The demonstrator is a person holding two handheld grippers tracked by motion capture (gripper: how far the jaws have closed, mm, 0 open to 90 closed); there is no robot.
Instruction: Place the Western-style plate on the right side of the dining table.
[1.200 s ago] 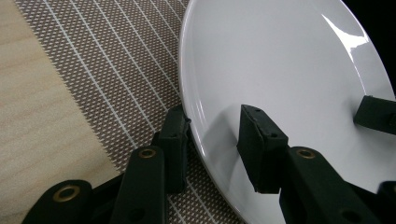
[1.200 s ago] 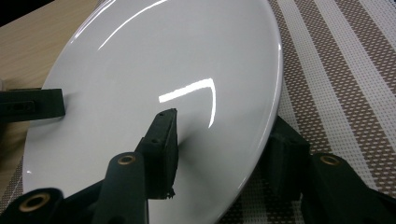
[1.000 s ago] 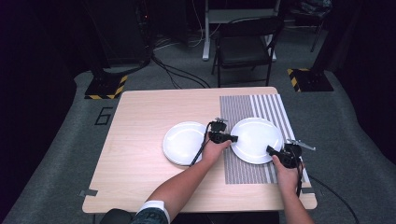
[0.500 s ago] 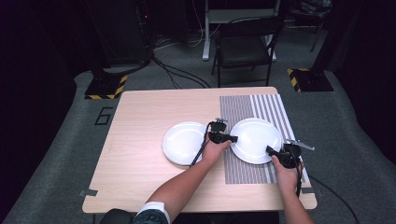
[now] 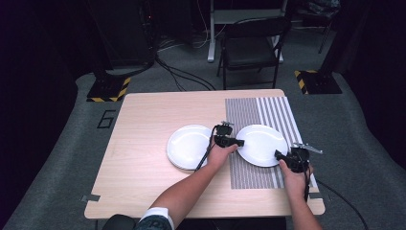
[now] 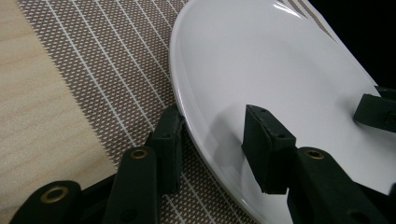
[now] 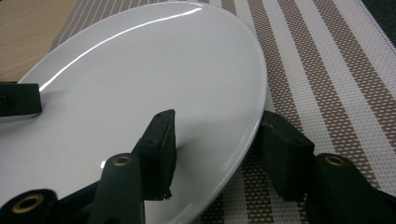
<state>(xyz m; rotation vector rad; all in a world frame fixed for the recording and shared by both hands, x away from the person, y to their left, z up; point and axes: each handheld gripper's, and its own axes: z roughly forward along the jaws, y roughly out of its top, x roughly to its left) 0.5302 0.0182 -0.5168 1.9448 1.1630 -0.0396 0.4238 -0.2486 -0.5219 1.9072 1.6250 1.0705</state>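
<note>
The round white plate point(image 5: 262, 143) lies flat on the brown striped woven mat point(image 5: 268, 112) on the right part of your light wooden desk point(image 5: 143, 158). Your left gripper point(image 6: 212, 140) straddles its rim, one jaw under the edge, one above; the jaws have just been opening and no longer pinch it. Your right gripper point(image 7: 219, 140) straddles the opposite rim, loose too, with gaps showing. A second round white plate point(image 5: 189, 146) sits just left, on bare wood.

Overhead view – two close plate point(image 6: 280, 70) views
</note>
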